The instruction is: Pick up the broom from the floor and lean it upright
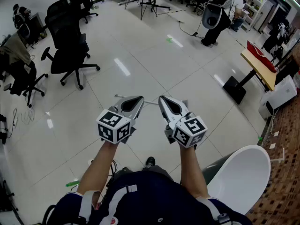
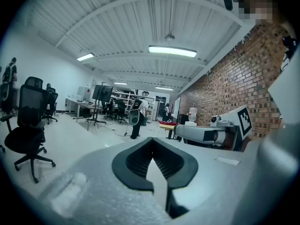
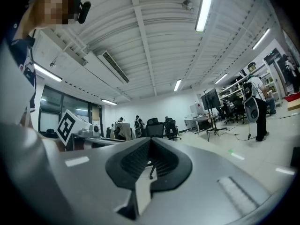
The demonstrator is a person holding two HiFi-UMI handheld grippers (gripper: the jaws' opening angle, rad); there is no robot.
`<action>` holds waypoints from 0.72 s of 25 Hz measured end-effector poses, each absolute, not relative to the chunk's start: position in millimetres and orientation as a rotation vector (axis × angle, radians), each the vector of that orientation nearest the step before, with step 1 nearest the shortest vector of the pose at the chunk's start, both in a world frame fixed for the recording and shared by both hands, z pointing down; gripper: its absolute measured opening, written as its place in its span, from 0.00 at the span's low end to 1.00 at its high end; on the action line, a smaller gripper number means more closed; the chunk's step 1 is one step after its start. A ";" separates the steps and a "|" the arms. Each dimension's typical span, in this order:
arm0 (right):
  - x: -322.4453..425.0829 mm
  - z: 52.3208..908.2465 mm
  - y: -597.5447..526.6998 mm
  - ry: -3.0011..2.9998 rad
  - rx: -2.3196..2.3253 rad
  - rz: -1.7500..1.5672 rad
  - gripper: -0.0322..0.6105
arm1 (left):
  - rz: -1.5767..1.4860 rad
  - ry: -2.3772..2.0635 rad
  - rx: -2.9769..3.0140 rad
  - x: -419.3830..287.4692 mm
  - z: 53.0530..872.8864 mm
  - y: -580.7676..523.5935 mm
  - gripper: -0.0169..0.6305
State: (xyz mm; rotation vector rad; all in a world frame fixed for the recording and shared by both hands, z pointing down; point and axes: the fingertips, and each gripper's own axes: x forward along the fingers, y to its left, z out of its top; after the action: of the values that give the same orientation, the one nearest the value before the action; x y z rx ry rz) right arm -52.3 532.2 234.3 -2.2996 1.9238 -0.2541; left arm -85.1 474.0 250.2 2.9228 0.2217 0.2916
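Note:
No broom is plainly in view. A thin pale bar lies on the white floor just beyond the gripper tips, mostly hidden by them; I cannot tell what it is. My left gripper and right gripper are held side by side at waist height, pointing forward. The left gripper has its jaws together with nothing between them. The right gripper looks the same, shut and empty. Each one shows in the other's view: the right gripper's body, the left gripper's marker cube.
Black office chairs stand on the left. A white round seat is close at the lower right. A desk with a black foot and a white appliance sit to the right by the brick wall. A person stands far ahead.

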 end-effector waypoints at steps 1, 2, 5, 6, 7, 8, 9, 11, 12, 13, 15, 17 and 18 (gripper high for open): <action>-46.4 237.1 534.6 1.930 -2.295 -0.261 0.05 | 0.292 0.211 2.926 -79.6 250.4 475.4 0.03; -40.8 239.5 536.7 1.935 -2.291 -0.267 0.05 | 0.291 0.201 2.930 -74.2 250.2 476.5 0.03; -26.5 243.6 538.8 1.946 -2.277 -0.269 0.05 | 0.283 0.172 2.943 -61.3 248.5 474.4 0.03; -22.4 244.3 537.5 1.949 -2.272 -0.268 0.05 | 0.284 0.160 2.946 -58.4 248.5 471.7 0.03; -18.4 244.8 535.4 1.952 -2.265 -0.267 0.05 | 0.287 0.147 2.948 -56.3 248.8 468.3 0.03; -14.6 245.1 532.5 1.956 -2.258 -0.267 0.05 | 0.293 0.131 2.949 -54.7 249.5 464.2 0.03; -10.8 245.5 529.0 1.960 -2.250 -0.268 0.05 | 0.299 0.114 2.948 -53.6 250.6 459.6 0.03; -4.5 247.1 520.3 1.970 -2.236 -0.275 0.05 | 0.312 0.076 2.941 -52.8 254.3 448.9 0.03; -2.0 248.3 515.2 1.975 -2.228 -0.280 0.05 | 0.319 0.058 2.936 -52.9 256.9 443.2 0.03; 0.4 249.9 509.5 1.982 -2.221 -0.287 0.05 | 0.325 0.041 2.931 -52.8 259.9 437.1 0.03; 4.7 254.0 495.2 2.002 -2.211 -0.301 0.05 | 0.333 0.010 2.920 -51.4 266.0 422.9 0.03; 8.6 259.3 477.7 2.030 -2.204 -0.318 0.05 | 0.331 -0.016 2.907 -48.1 272.0 406.5 0.03; 10.9 262.0 468.2 2.046 -2.201 -0.328 0.05 | 0.328 -0.026 2.899 -45.6 275.1 397.9 0.03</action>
State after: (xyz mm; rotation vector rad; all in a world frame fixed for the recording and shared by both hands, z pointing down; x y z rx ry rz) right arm 10.9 468.2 262.0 -2.2012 2.0455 -0.3278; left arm -45.6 397.9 275.1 2.8994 -0.0261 0.3281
